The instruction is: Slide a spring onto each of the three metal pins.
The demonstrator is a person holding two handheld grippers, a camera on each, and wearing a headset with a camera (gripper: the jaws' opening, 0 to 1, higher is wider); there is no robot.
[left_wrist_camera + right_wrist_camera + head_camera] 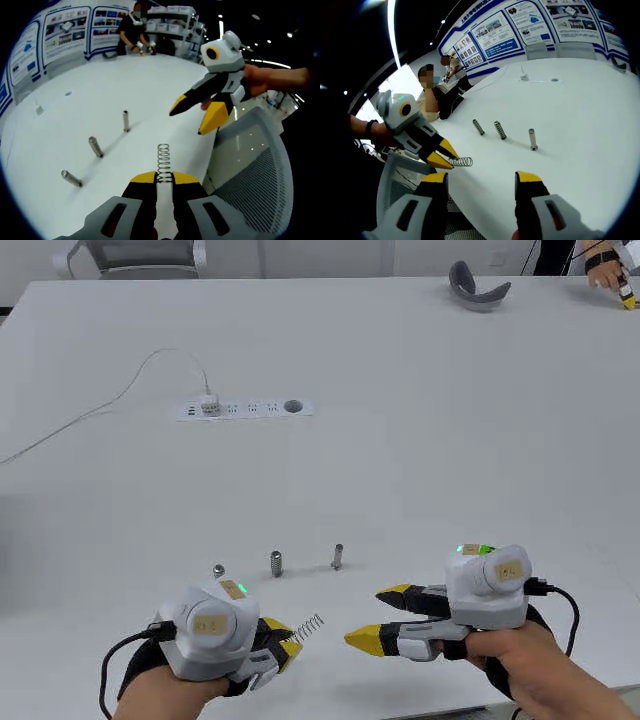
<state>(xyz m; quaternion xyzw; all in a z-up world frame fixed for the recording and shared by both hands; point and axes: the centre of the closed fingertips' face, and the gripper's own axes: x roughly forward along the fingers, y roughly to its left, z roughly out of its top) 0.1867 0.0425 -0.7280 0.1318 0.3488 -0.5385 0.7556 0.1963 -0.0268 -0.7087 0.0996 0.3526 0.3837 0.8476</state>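
Nearest the camera, the left tongs (287,638) pinch one end of a spring (309,625), leaving its free end clear for threading. The right tongs (365,617) gape wide and empty beside it. Ahead on the white counter (420,460), the left pin (218,570) and middle pin (276,563) carry springs; the right pin (337,556) stands bare. Beyond lies a power strip (245,409). The wall posters (65,25) are too blurred to read.

- This looks like a lab or office room.
- A big white table (420,460) has a power strip (245,409) on it.
- Posters (502,40) hang up behind.
- Shelves (180,21) hold boxes (170,9).
- A mesh chair (255,175) stands near.
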